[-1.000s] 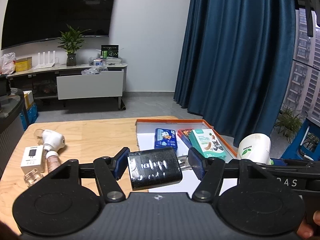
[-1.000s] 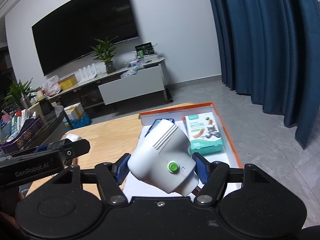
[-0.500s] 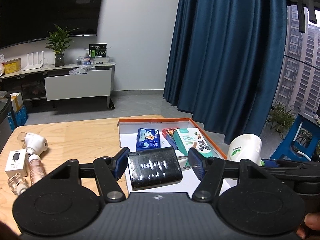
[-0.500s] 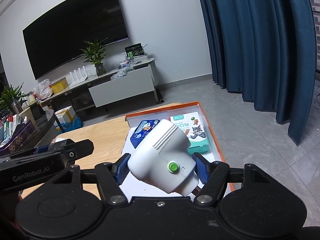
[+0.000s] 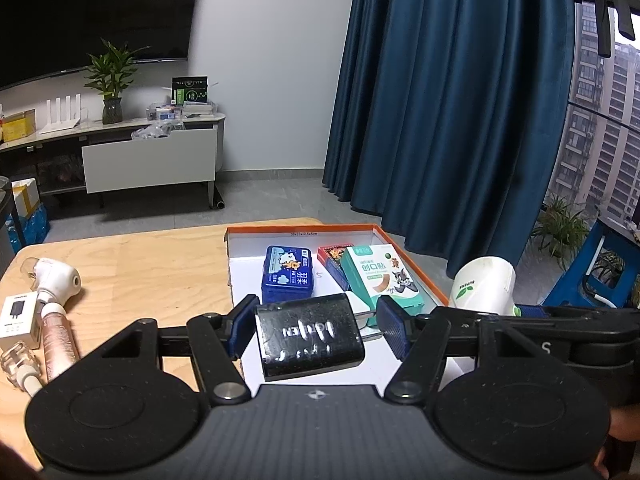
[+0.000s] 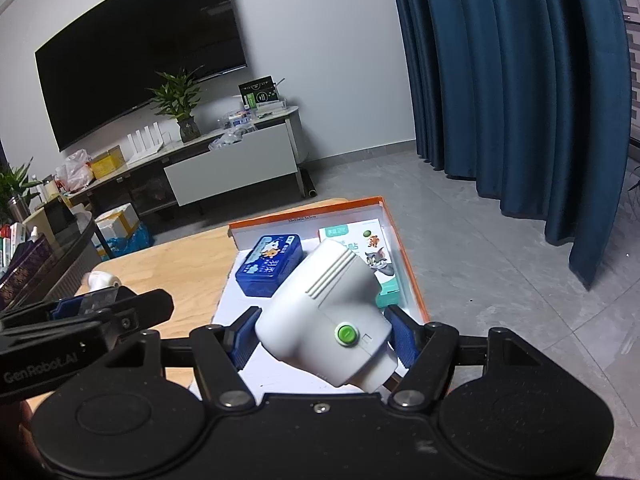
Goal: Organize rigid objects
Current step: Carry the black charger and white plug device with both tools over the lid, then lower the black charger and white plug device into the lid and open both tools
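My left gripper [image 5: 318, 322] is shut on a black rounded case [image 5: 310, 336], held over the near part of an orange-rimmed white tray [image 5: 416, 268]. In the tray lie a blue tin [image 5: 288, 276], a red box [image 5: 332, 258] and a green plaster box [image 5: 380, 280]. My right gripper [image 6: 324, 336] is shut on a white device with a green button [image 6: 320, 304], above the tray's [image 6: 404, 256] near right part. That device [image 5: 484, 284] also shows at the right of the left wrist view. The left gripper's fingers [image 6: 80, 312] appear at the left of the right wrist view.
On the wooden table [image 5: 160, 264] left of the tray lie a white handheld device [image 5: 56, 280], a white charger box [image 5: 18, 316], a pink tube [image 5: 60, 340] and a clear bottle [image 5: 16, 364]. A blue curtain and grey floor lie beyond the tray.
Both grippers have drifted a little to the right with their objects, so the tray sits further left in both views. Neither grip has changed.
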A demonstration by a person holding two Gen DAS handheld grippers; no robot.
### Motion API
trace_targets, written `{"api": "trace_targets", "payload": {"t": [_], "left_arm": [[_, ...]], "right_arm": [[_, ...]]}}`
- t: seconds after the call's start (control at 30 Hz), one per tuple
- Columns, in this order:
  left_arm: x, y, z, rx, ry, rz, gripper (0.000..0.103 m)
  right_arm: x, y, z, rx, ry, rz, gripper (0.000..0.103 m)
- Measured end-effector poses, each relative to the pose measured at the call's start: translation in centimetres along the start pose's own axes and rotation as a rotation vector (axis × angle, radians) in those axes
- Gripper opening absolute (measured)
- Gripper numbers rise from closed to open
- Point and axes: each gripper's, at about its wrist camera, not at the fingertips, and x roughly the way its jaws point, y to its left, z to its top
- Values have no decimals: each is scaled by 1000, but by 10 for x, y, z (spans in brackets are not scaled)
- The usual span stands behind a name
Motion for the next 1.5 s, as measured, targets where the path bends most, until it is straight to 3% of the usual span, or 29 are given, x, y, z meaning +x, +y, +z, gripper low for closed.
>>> {"api": "trace_targets", "payload": {"t": [0.73, 1.13, 1.5], "left_arm": [[24, -2, -2, -2, 49, 4, 65], [33, -6, -1, -9, 53, -6, 65], [39, -7, -2, 0, 66, 4, 65]], "right_arm": [[31, -8, 6, -28, 43, -9, 80], [30, -10, 20, -169, 51, -54, 80], [51, -8, 11, -115, 77, 20, 80]]}}
